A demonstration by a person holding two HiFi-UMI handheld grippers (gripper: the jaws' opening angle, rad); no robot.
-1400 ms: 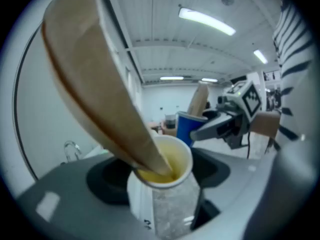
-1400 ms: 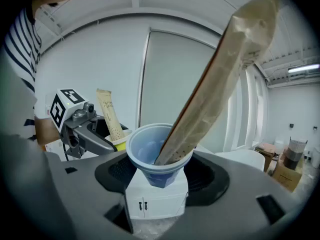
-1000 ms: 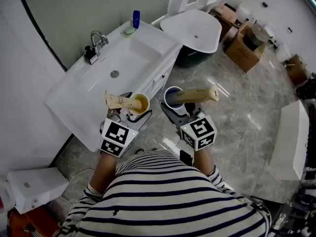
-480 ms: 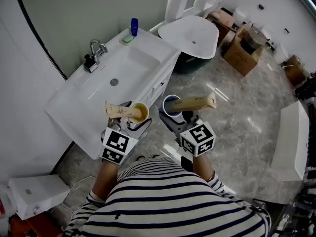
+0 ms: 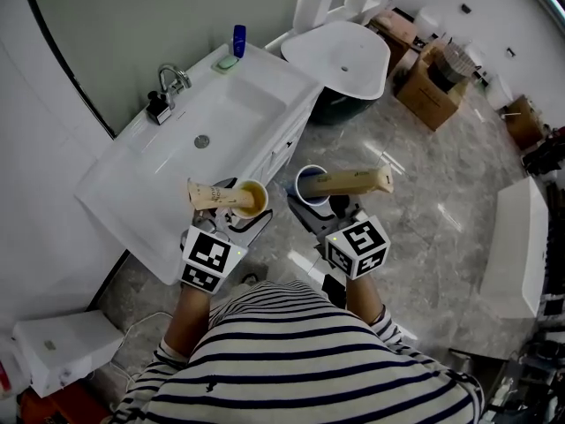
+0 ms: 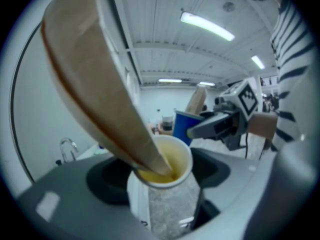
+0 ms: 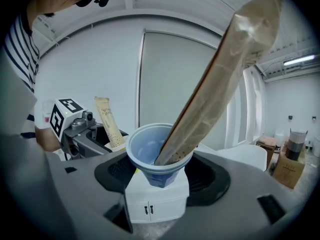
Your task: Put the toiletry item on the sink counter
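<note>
Scene: you stand on a grey marble floor [image 5: 415, 210] with a gripper in each hand, both raised in front of your striped shirt.
Left gripper [image 6: 160, 179]: its jaws stand wide and clamp the yellow cup [image 5: 253, 197], which sits upright between them.
Left tube [image 5: 212, 195]: a tan toiletry tube stands with its foot inside the yellow cup. In the head view it leans out toward 9 o'clock, over the near edge of the counter.
Right gripper [image 7: 159, 176]: its jaws grip the blue cup [image 5: 305, 194], which is also upright between them.
Right tube [image 5: 353, 181]: a matching tan tube rests in the blue cup and leans toward 3 o'clock in the head view, out over the floor.
Cups: they are level with each other and apart, neither touching the other.
Sink counter [image 5: 124, 179]: white, at 11 o'clock from the left gripper. Both cups are in the air, and neither rests on it.
On the counter: a chrome faucet [image 5: 172, 79] is at the back edge, with a blue bottle [image 5: 239, 40] and a pale green dish [image 5: 227, 61] at the far corner.
Beyond: a white freestanding basin [image 5: 340, 56] is at 12 o'clock, and a cardboard box [image 5: 431, 91] at 2 o'clock.
Hidden or unclear: the jaw pads are covered by the cups in every view. The top of the left tube runs off the edge of the left gripper view. The print on both tubes is too small to read. The marker cubes cover most of your hands.
</note>
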